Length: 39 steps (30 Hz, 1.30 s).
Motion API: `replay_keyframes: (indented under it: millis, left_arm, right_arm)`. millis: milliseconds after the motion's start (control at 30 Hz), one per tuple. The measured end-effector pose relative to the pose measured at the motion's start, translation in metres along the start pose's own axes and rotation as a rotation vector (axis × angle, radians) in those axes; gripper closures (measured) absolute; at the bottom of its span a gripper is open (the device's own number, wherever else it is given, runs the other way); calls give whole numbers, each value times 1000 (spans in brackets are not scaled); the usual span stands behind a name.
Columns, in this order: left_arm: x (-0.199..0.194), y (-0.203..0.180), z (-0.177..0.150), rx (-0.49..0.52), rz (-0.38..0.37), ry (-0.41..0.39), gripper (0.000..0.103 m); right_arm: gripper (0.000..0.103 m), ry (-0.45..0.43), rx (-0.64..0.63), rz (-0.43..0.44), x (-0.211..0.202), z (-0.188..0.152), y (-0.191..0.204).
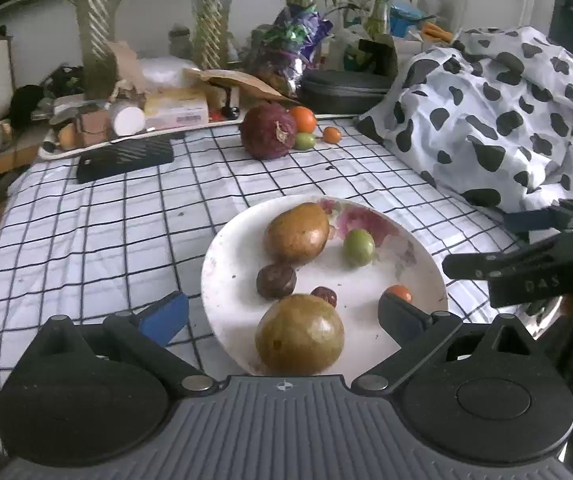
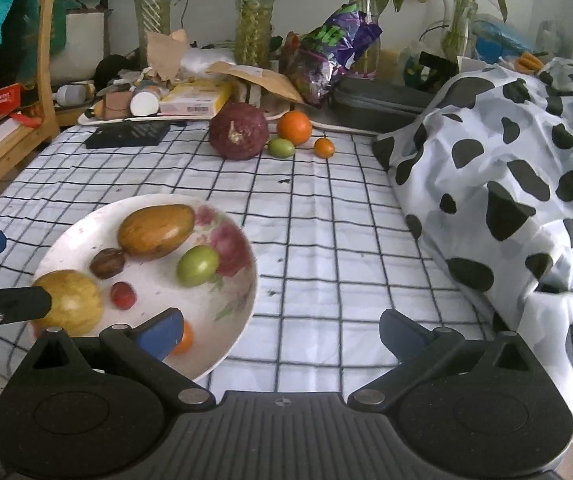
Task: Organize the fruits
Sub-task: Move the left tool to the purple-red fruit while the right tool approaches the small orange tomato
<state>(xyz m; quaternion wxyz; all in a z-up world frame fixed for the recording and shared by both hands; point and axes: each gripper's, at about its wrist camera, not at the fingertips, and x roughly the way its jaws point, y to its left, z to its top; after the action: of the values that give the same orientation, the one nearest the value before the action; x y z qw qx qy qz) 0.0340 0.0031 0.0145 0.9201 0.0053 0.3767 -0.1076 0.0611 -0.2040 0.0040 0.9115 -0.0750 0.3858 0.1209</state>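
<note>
A round glossy plate (image 1: 222, 272) with a pink flower print sits mid-frame on the checked cloth (image 1: 86, 216), holding smooth oval and round fruits (image 1: 297, 233). Both the left gripper (image 1: 284, 314) and right gripper (image 2: 282, 332) have blue-padded fingers spread apart, empty. A wrinkled purple cabbage (image 2: 239, 131) lies at the upper middle.

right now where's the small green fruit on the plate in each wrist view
Left wrist: the green fruit lies right of centre, on the plate's far right part, right of the oval mango.
Right wrist: the green fruit sits left of centre, below and right of that mango.
Shared landmark: the purple cabbage at the far end of the checked cloth.
</note>
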Motion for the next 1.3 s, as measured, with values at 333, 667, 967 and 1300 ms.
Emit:
replay_keyframes:
  millis: [333, 667, 967, 1300]
  left_arm:
    - [29, 13, 32, 4, -3, -23, 1]
    - [66, 18, 66, 39, 15, -49, 0]
    - [108, 27, 102, 72, 5, -31, 0]
    - [161, 44, 135, 27, -90, -72, 1]
  right_arm:
    - [0, 8, 10, -34, 35, 28, -20]
    - [0, 17, 47, -31, 70, 58, -35]
    - [0, 31, 89, -14, 99, 80, -47]
    - [0, 36, 91, -35, 134, 105, -59]
